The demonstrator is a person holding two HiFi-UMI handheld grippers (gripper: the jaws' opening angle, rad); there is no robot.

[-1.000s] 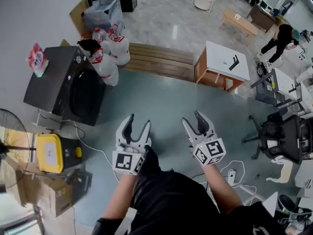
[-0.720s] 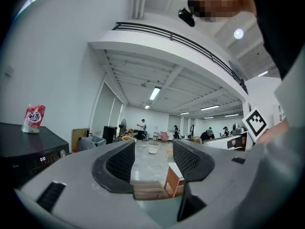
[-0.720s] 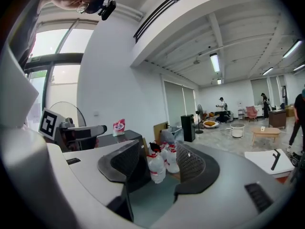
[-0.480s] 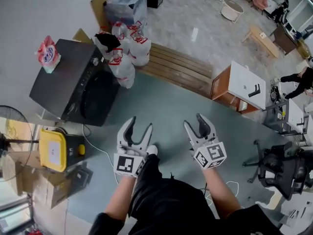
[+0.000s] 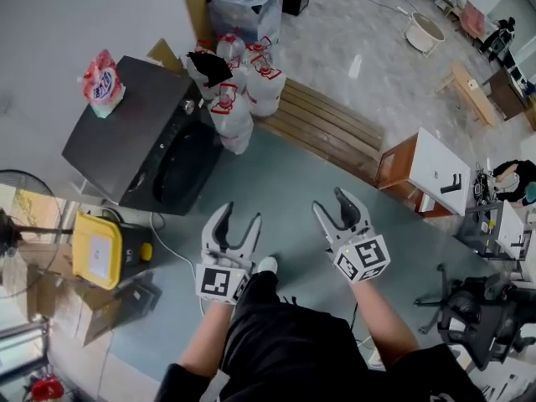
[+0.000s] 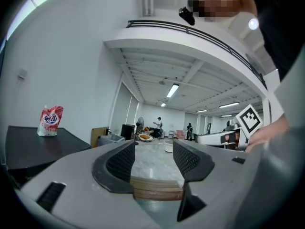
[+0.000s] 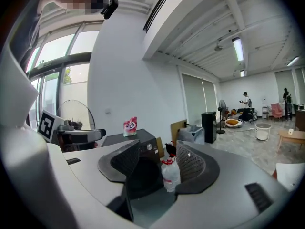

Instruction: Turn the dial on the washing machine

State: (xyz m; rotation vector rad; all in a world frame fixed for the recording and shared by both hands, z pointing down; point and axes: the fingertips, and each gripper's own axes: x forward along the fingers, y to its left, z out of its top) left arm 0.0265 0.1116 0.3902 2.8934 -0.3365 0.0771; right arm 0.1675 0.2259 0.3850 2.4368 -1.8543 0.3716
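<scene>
Dial (image 5: 190,105) and tools are well apart, so no turning has begun. Held out side by side in front of the person, the left gripper (image 5: 238,214) and the right gripper (image 5: 329,201) both have their jaws spread wide with nothing between the pads. Each gripper's own view shows only distant room through the gap. Through the right gripper's gap the machine's dark front is framed, so that one looks the better aimed. The washing machine (image 5: 126,136) stands against the wall, up and left in the head view, with a pink-and-white pouch (image 5: 102,78) on its lid. White containers with red markings (image 5: 239,99), bags or jugs I cannot tell, crowd just beside its far corner. The dial itself is a small round silvery knob on the control strip above the dark round door (image 5: 178,172), towards the end nearest those containers. I judge the step in hand to be the approach. Come in square to the front and keep the jaws wide until they straddle the knob. Then centre on its axis, pinch the rim and roll the wrist rather than swing the arm, staying clear of the containers.
</scene>
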